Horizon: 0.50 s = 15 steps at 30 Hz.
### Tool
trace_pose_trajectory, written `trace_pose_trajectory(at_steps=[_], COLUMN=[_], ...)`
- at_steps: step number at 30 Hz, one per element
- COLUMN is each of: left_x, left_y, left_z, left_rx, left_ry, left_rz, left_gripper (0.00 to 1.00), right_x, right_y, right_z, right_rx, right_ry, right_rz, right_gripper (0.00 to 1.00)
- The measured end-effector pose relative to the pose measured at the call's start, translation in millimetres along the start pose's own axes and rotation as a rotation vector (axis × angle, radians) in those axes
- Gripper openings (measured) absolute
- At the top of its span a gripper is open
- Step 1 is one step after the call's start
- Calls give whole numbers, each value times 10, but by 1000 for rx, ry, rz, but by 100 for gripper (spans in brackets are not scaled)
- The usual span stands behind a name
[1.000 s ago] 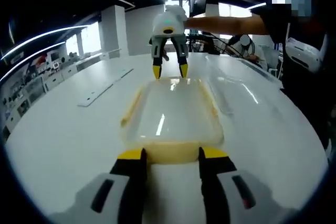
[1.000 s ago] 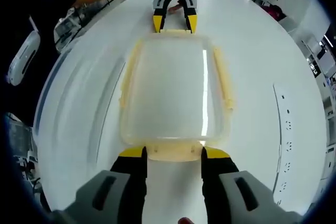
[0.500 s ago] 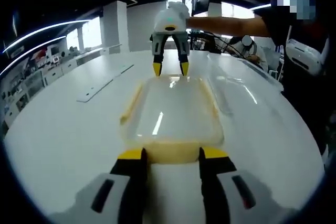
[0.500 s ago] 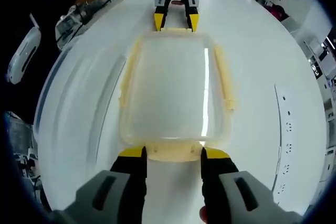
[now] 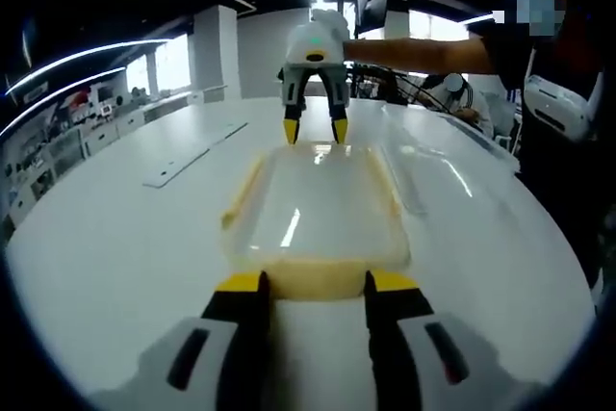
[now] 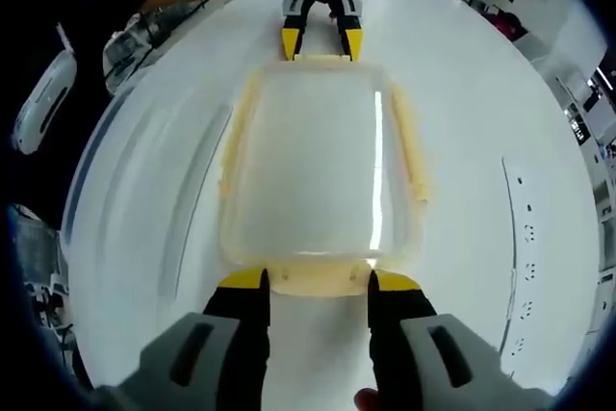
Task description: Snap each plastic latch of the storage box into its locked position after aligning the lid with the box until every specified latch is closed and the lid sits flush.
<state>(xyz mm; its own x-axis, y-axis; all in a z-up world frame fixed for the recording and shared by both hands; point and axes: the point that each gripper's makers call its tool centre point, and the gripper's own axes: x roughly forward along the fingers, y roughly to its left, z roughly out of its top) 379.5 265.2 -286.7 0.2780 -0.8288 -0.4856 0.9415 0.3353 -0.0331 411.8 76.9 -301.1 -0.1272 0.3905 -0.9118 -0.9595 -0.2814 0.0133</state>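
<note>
Storage box (image 5: 316, 211) lies lengthwise between both grippers' open jaws.

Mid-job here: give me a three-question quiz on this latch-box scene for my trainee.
1. True or false: the storage box lies between the two claws.
2. What colour are the latches along the box's long sides?
3. The left claw is: A) shut on the lid; B) open, its jaws either side of the end latch; C) lifted well clear of the box.

Key: 1 true; 2 yellowish; 3 B. The right claw stands likewise at the opposite end.
</note>
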Motion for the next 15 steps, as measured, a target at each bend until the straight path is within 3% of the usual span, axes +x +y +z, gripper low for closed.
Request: trace_pose_trajectory(at_steps=[5,8,15], left_x=[11,0,-21], left_y=[-12,-18,-74], left_z=[0,-20,-15], left_rx=[0,-4,13], left_ry=[31,21,-16], left_rz=[0,1,12], left_gripper=[39,39,38], right_x=[12,8,5], right_y=[15,15,16], right_z=[8,-4,-8], right_rx=[-2,-1,-5], right_ry=[45,52,-6], right_rz=[0,1,5], right_gripper=[38,38,37])
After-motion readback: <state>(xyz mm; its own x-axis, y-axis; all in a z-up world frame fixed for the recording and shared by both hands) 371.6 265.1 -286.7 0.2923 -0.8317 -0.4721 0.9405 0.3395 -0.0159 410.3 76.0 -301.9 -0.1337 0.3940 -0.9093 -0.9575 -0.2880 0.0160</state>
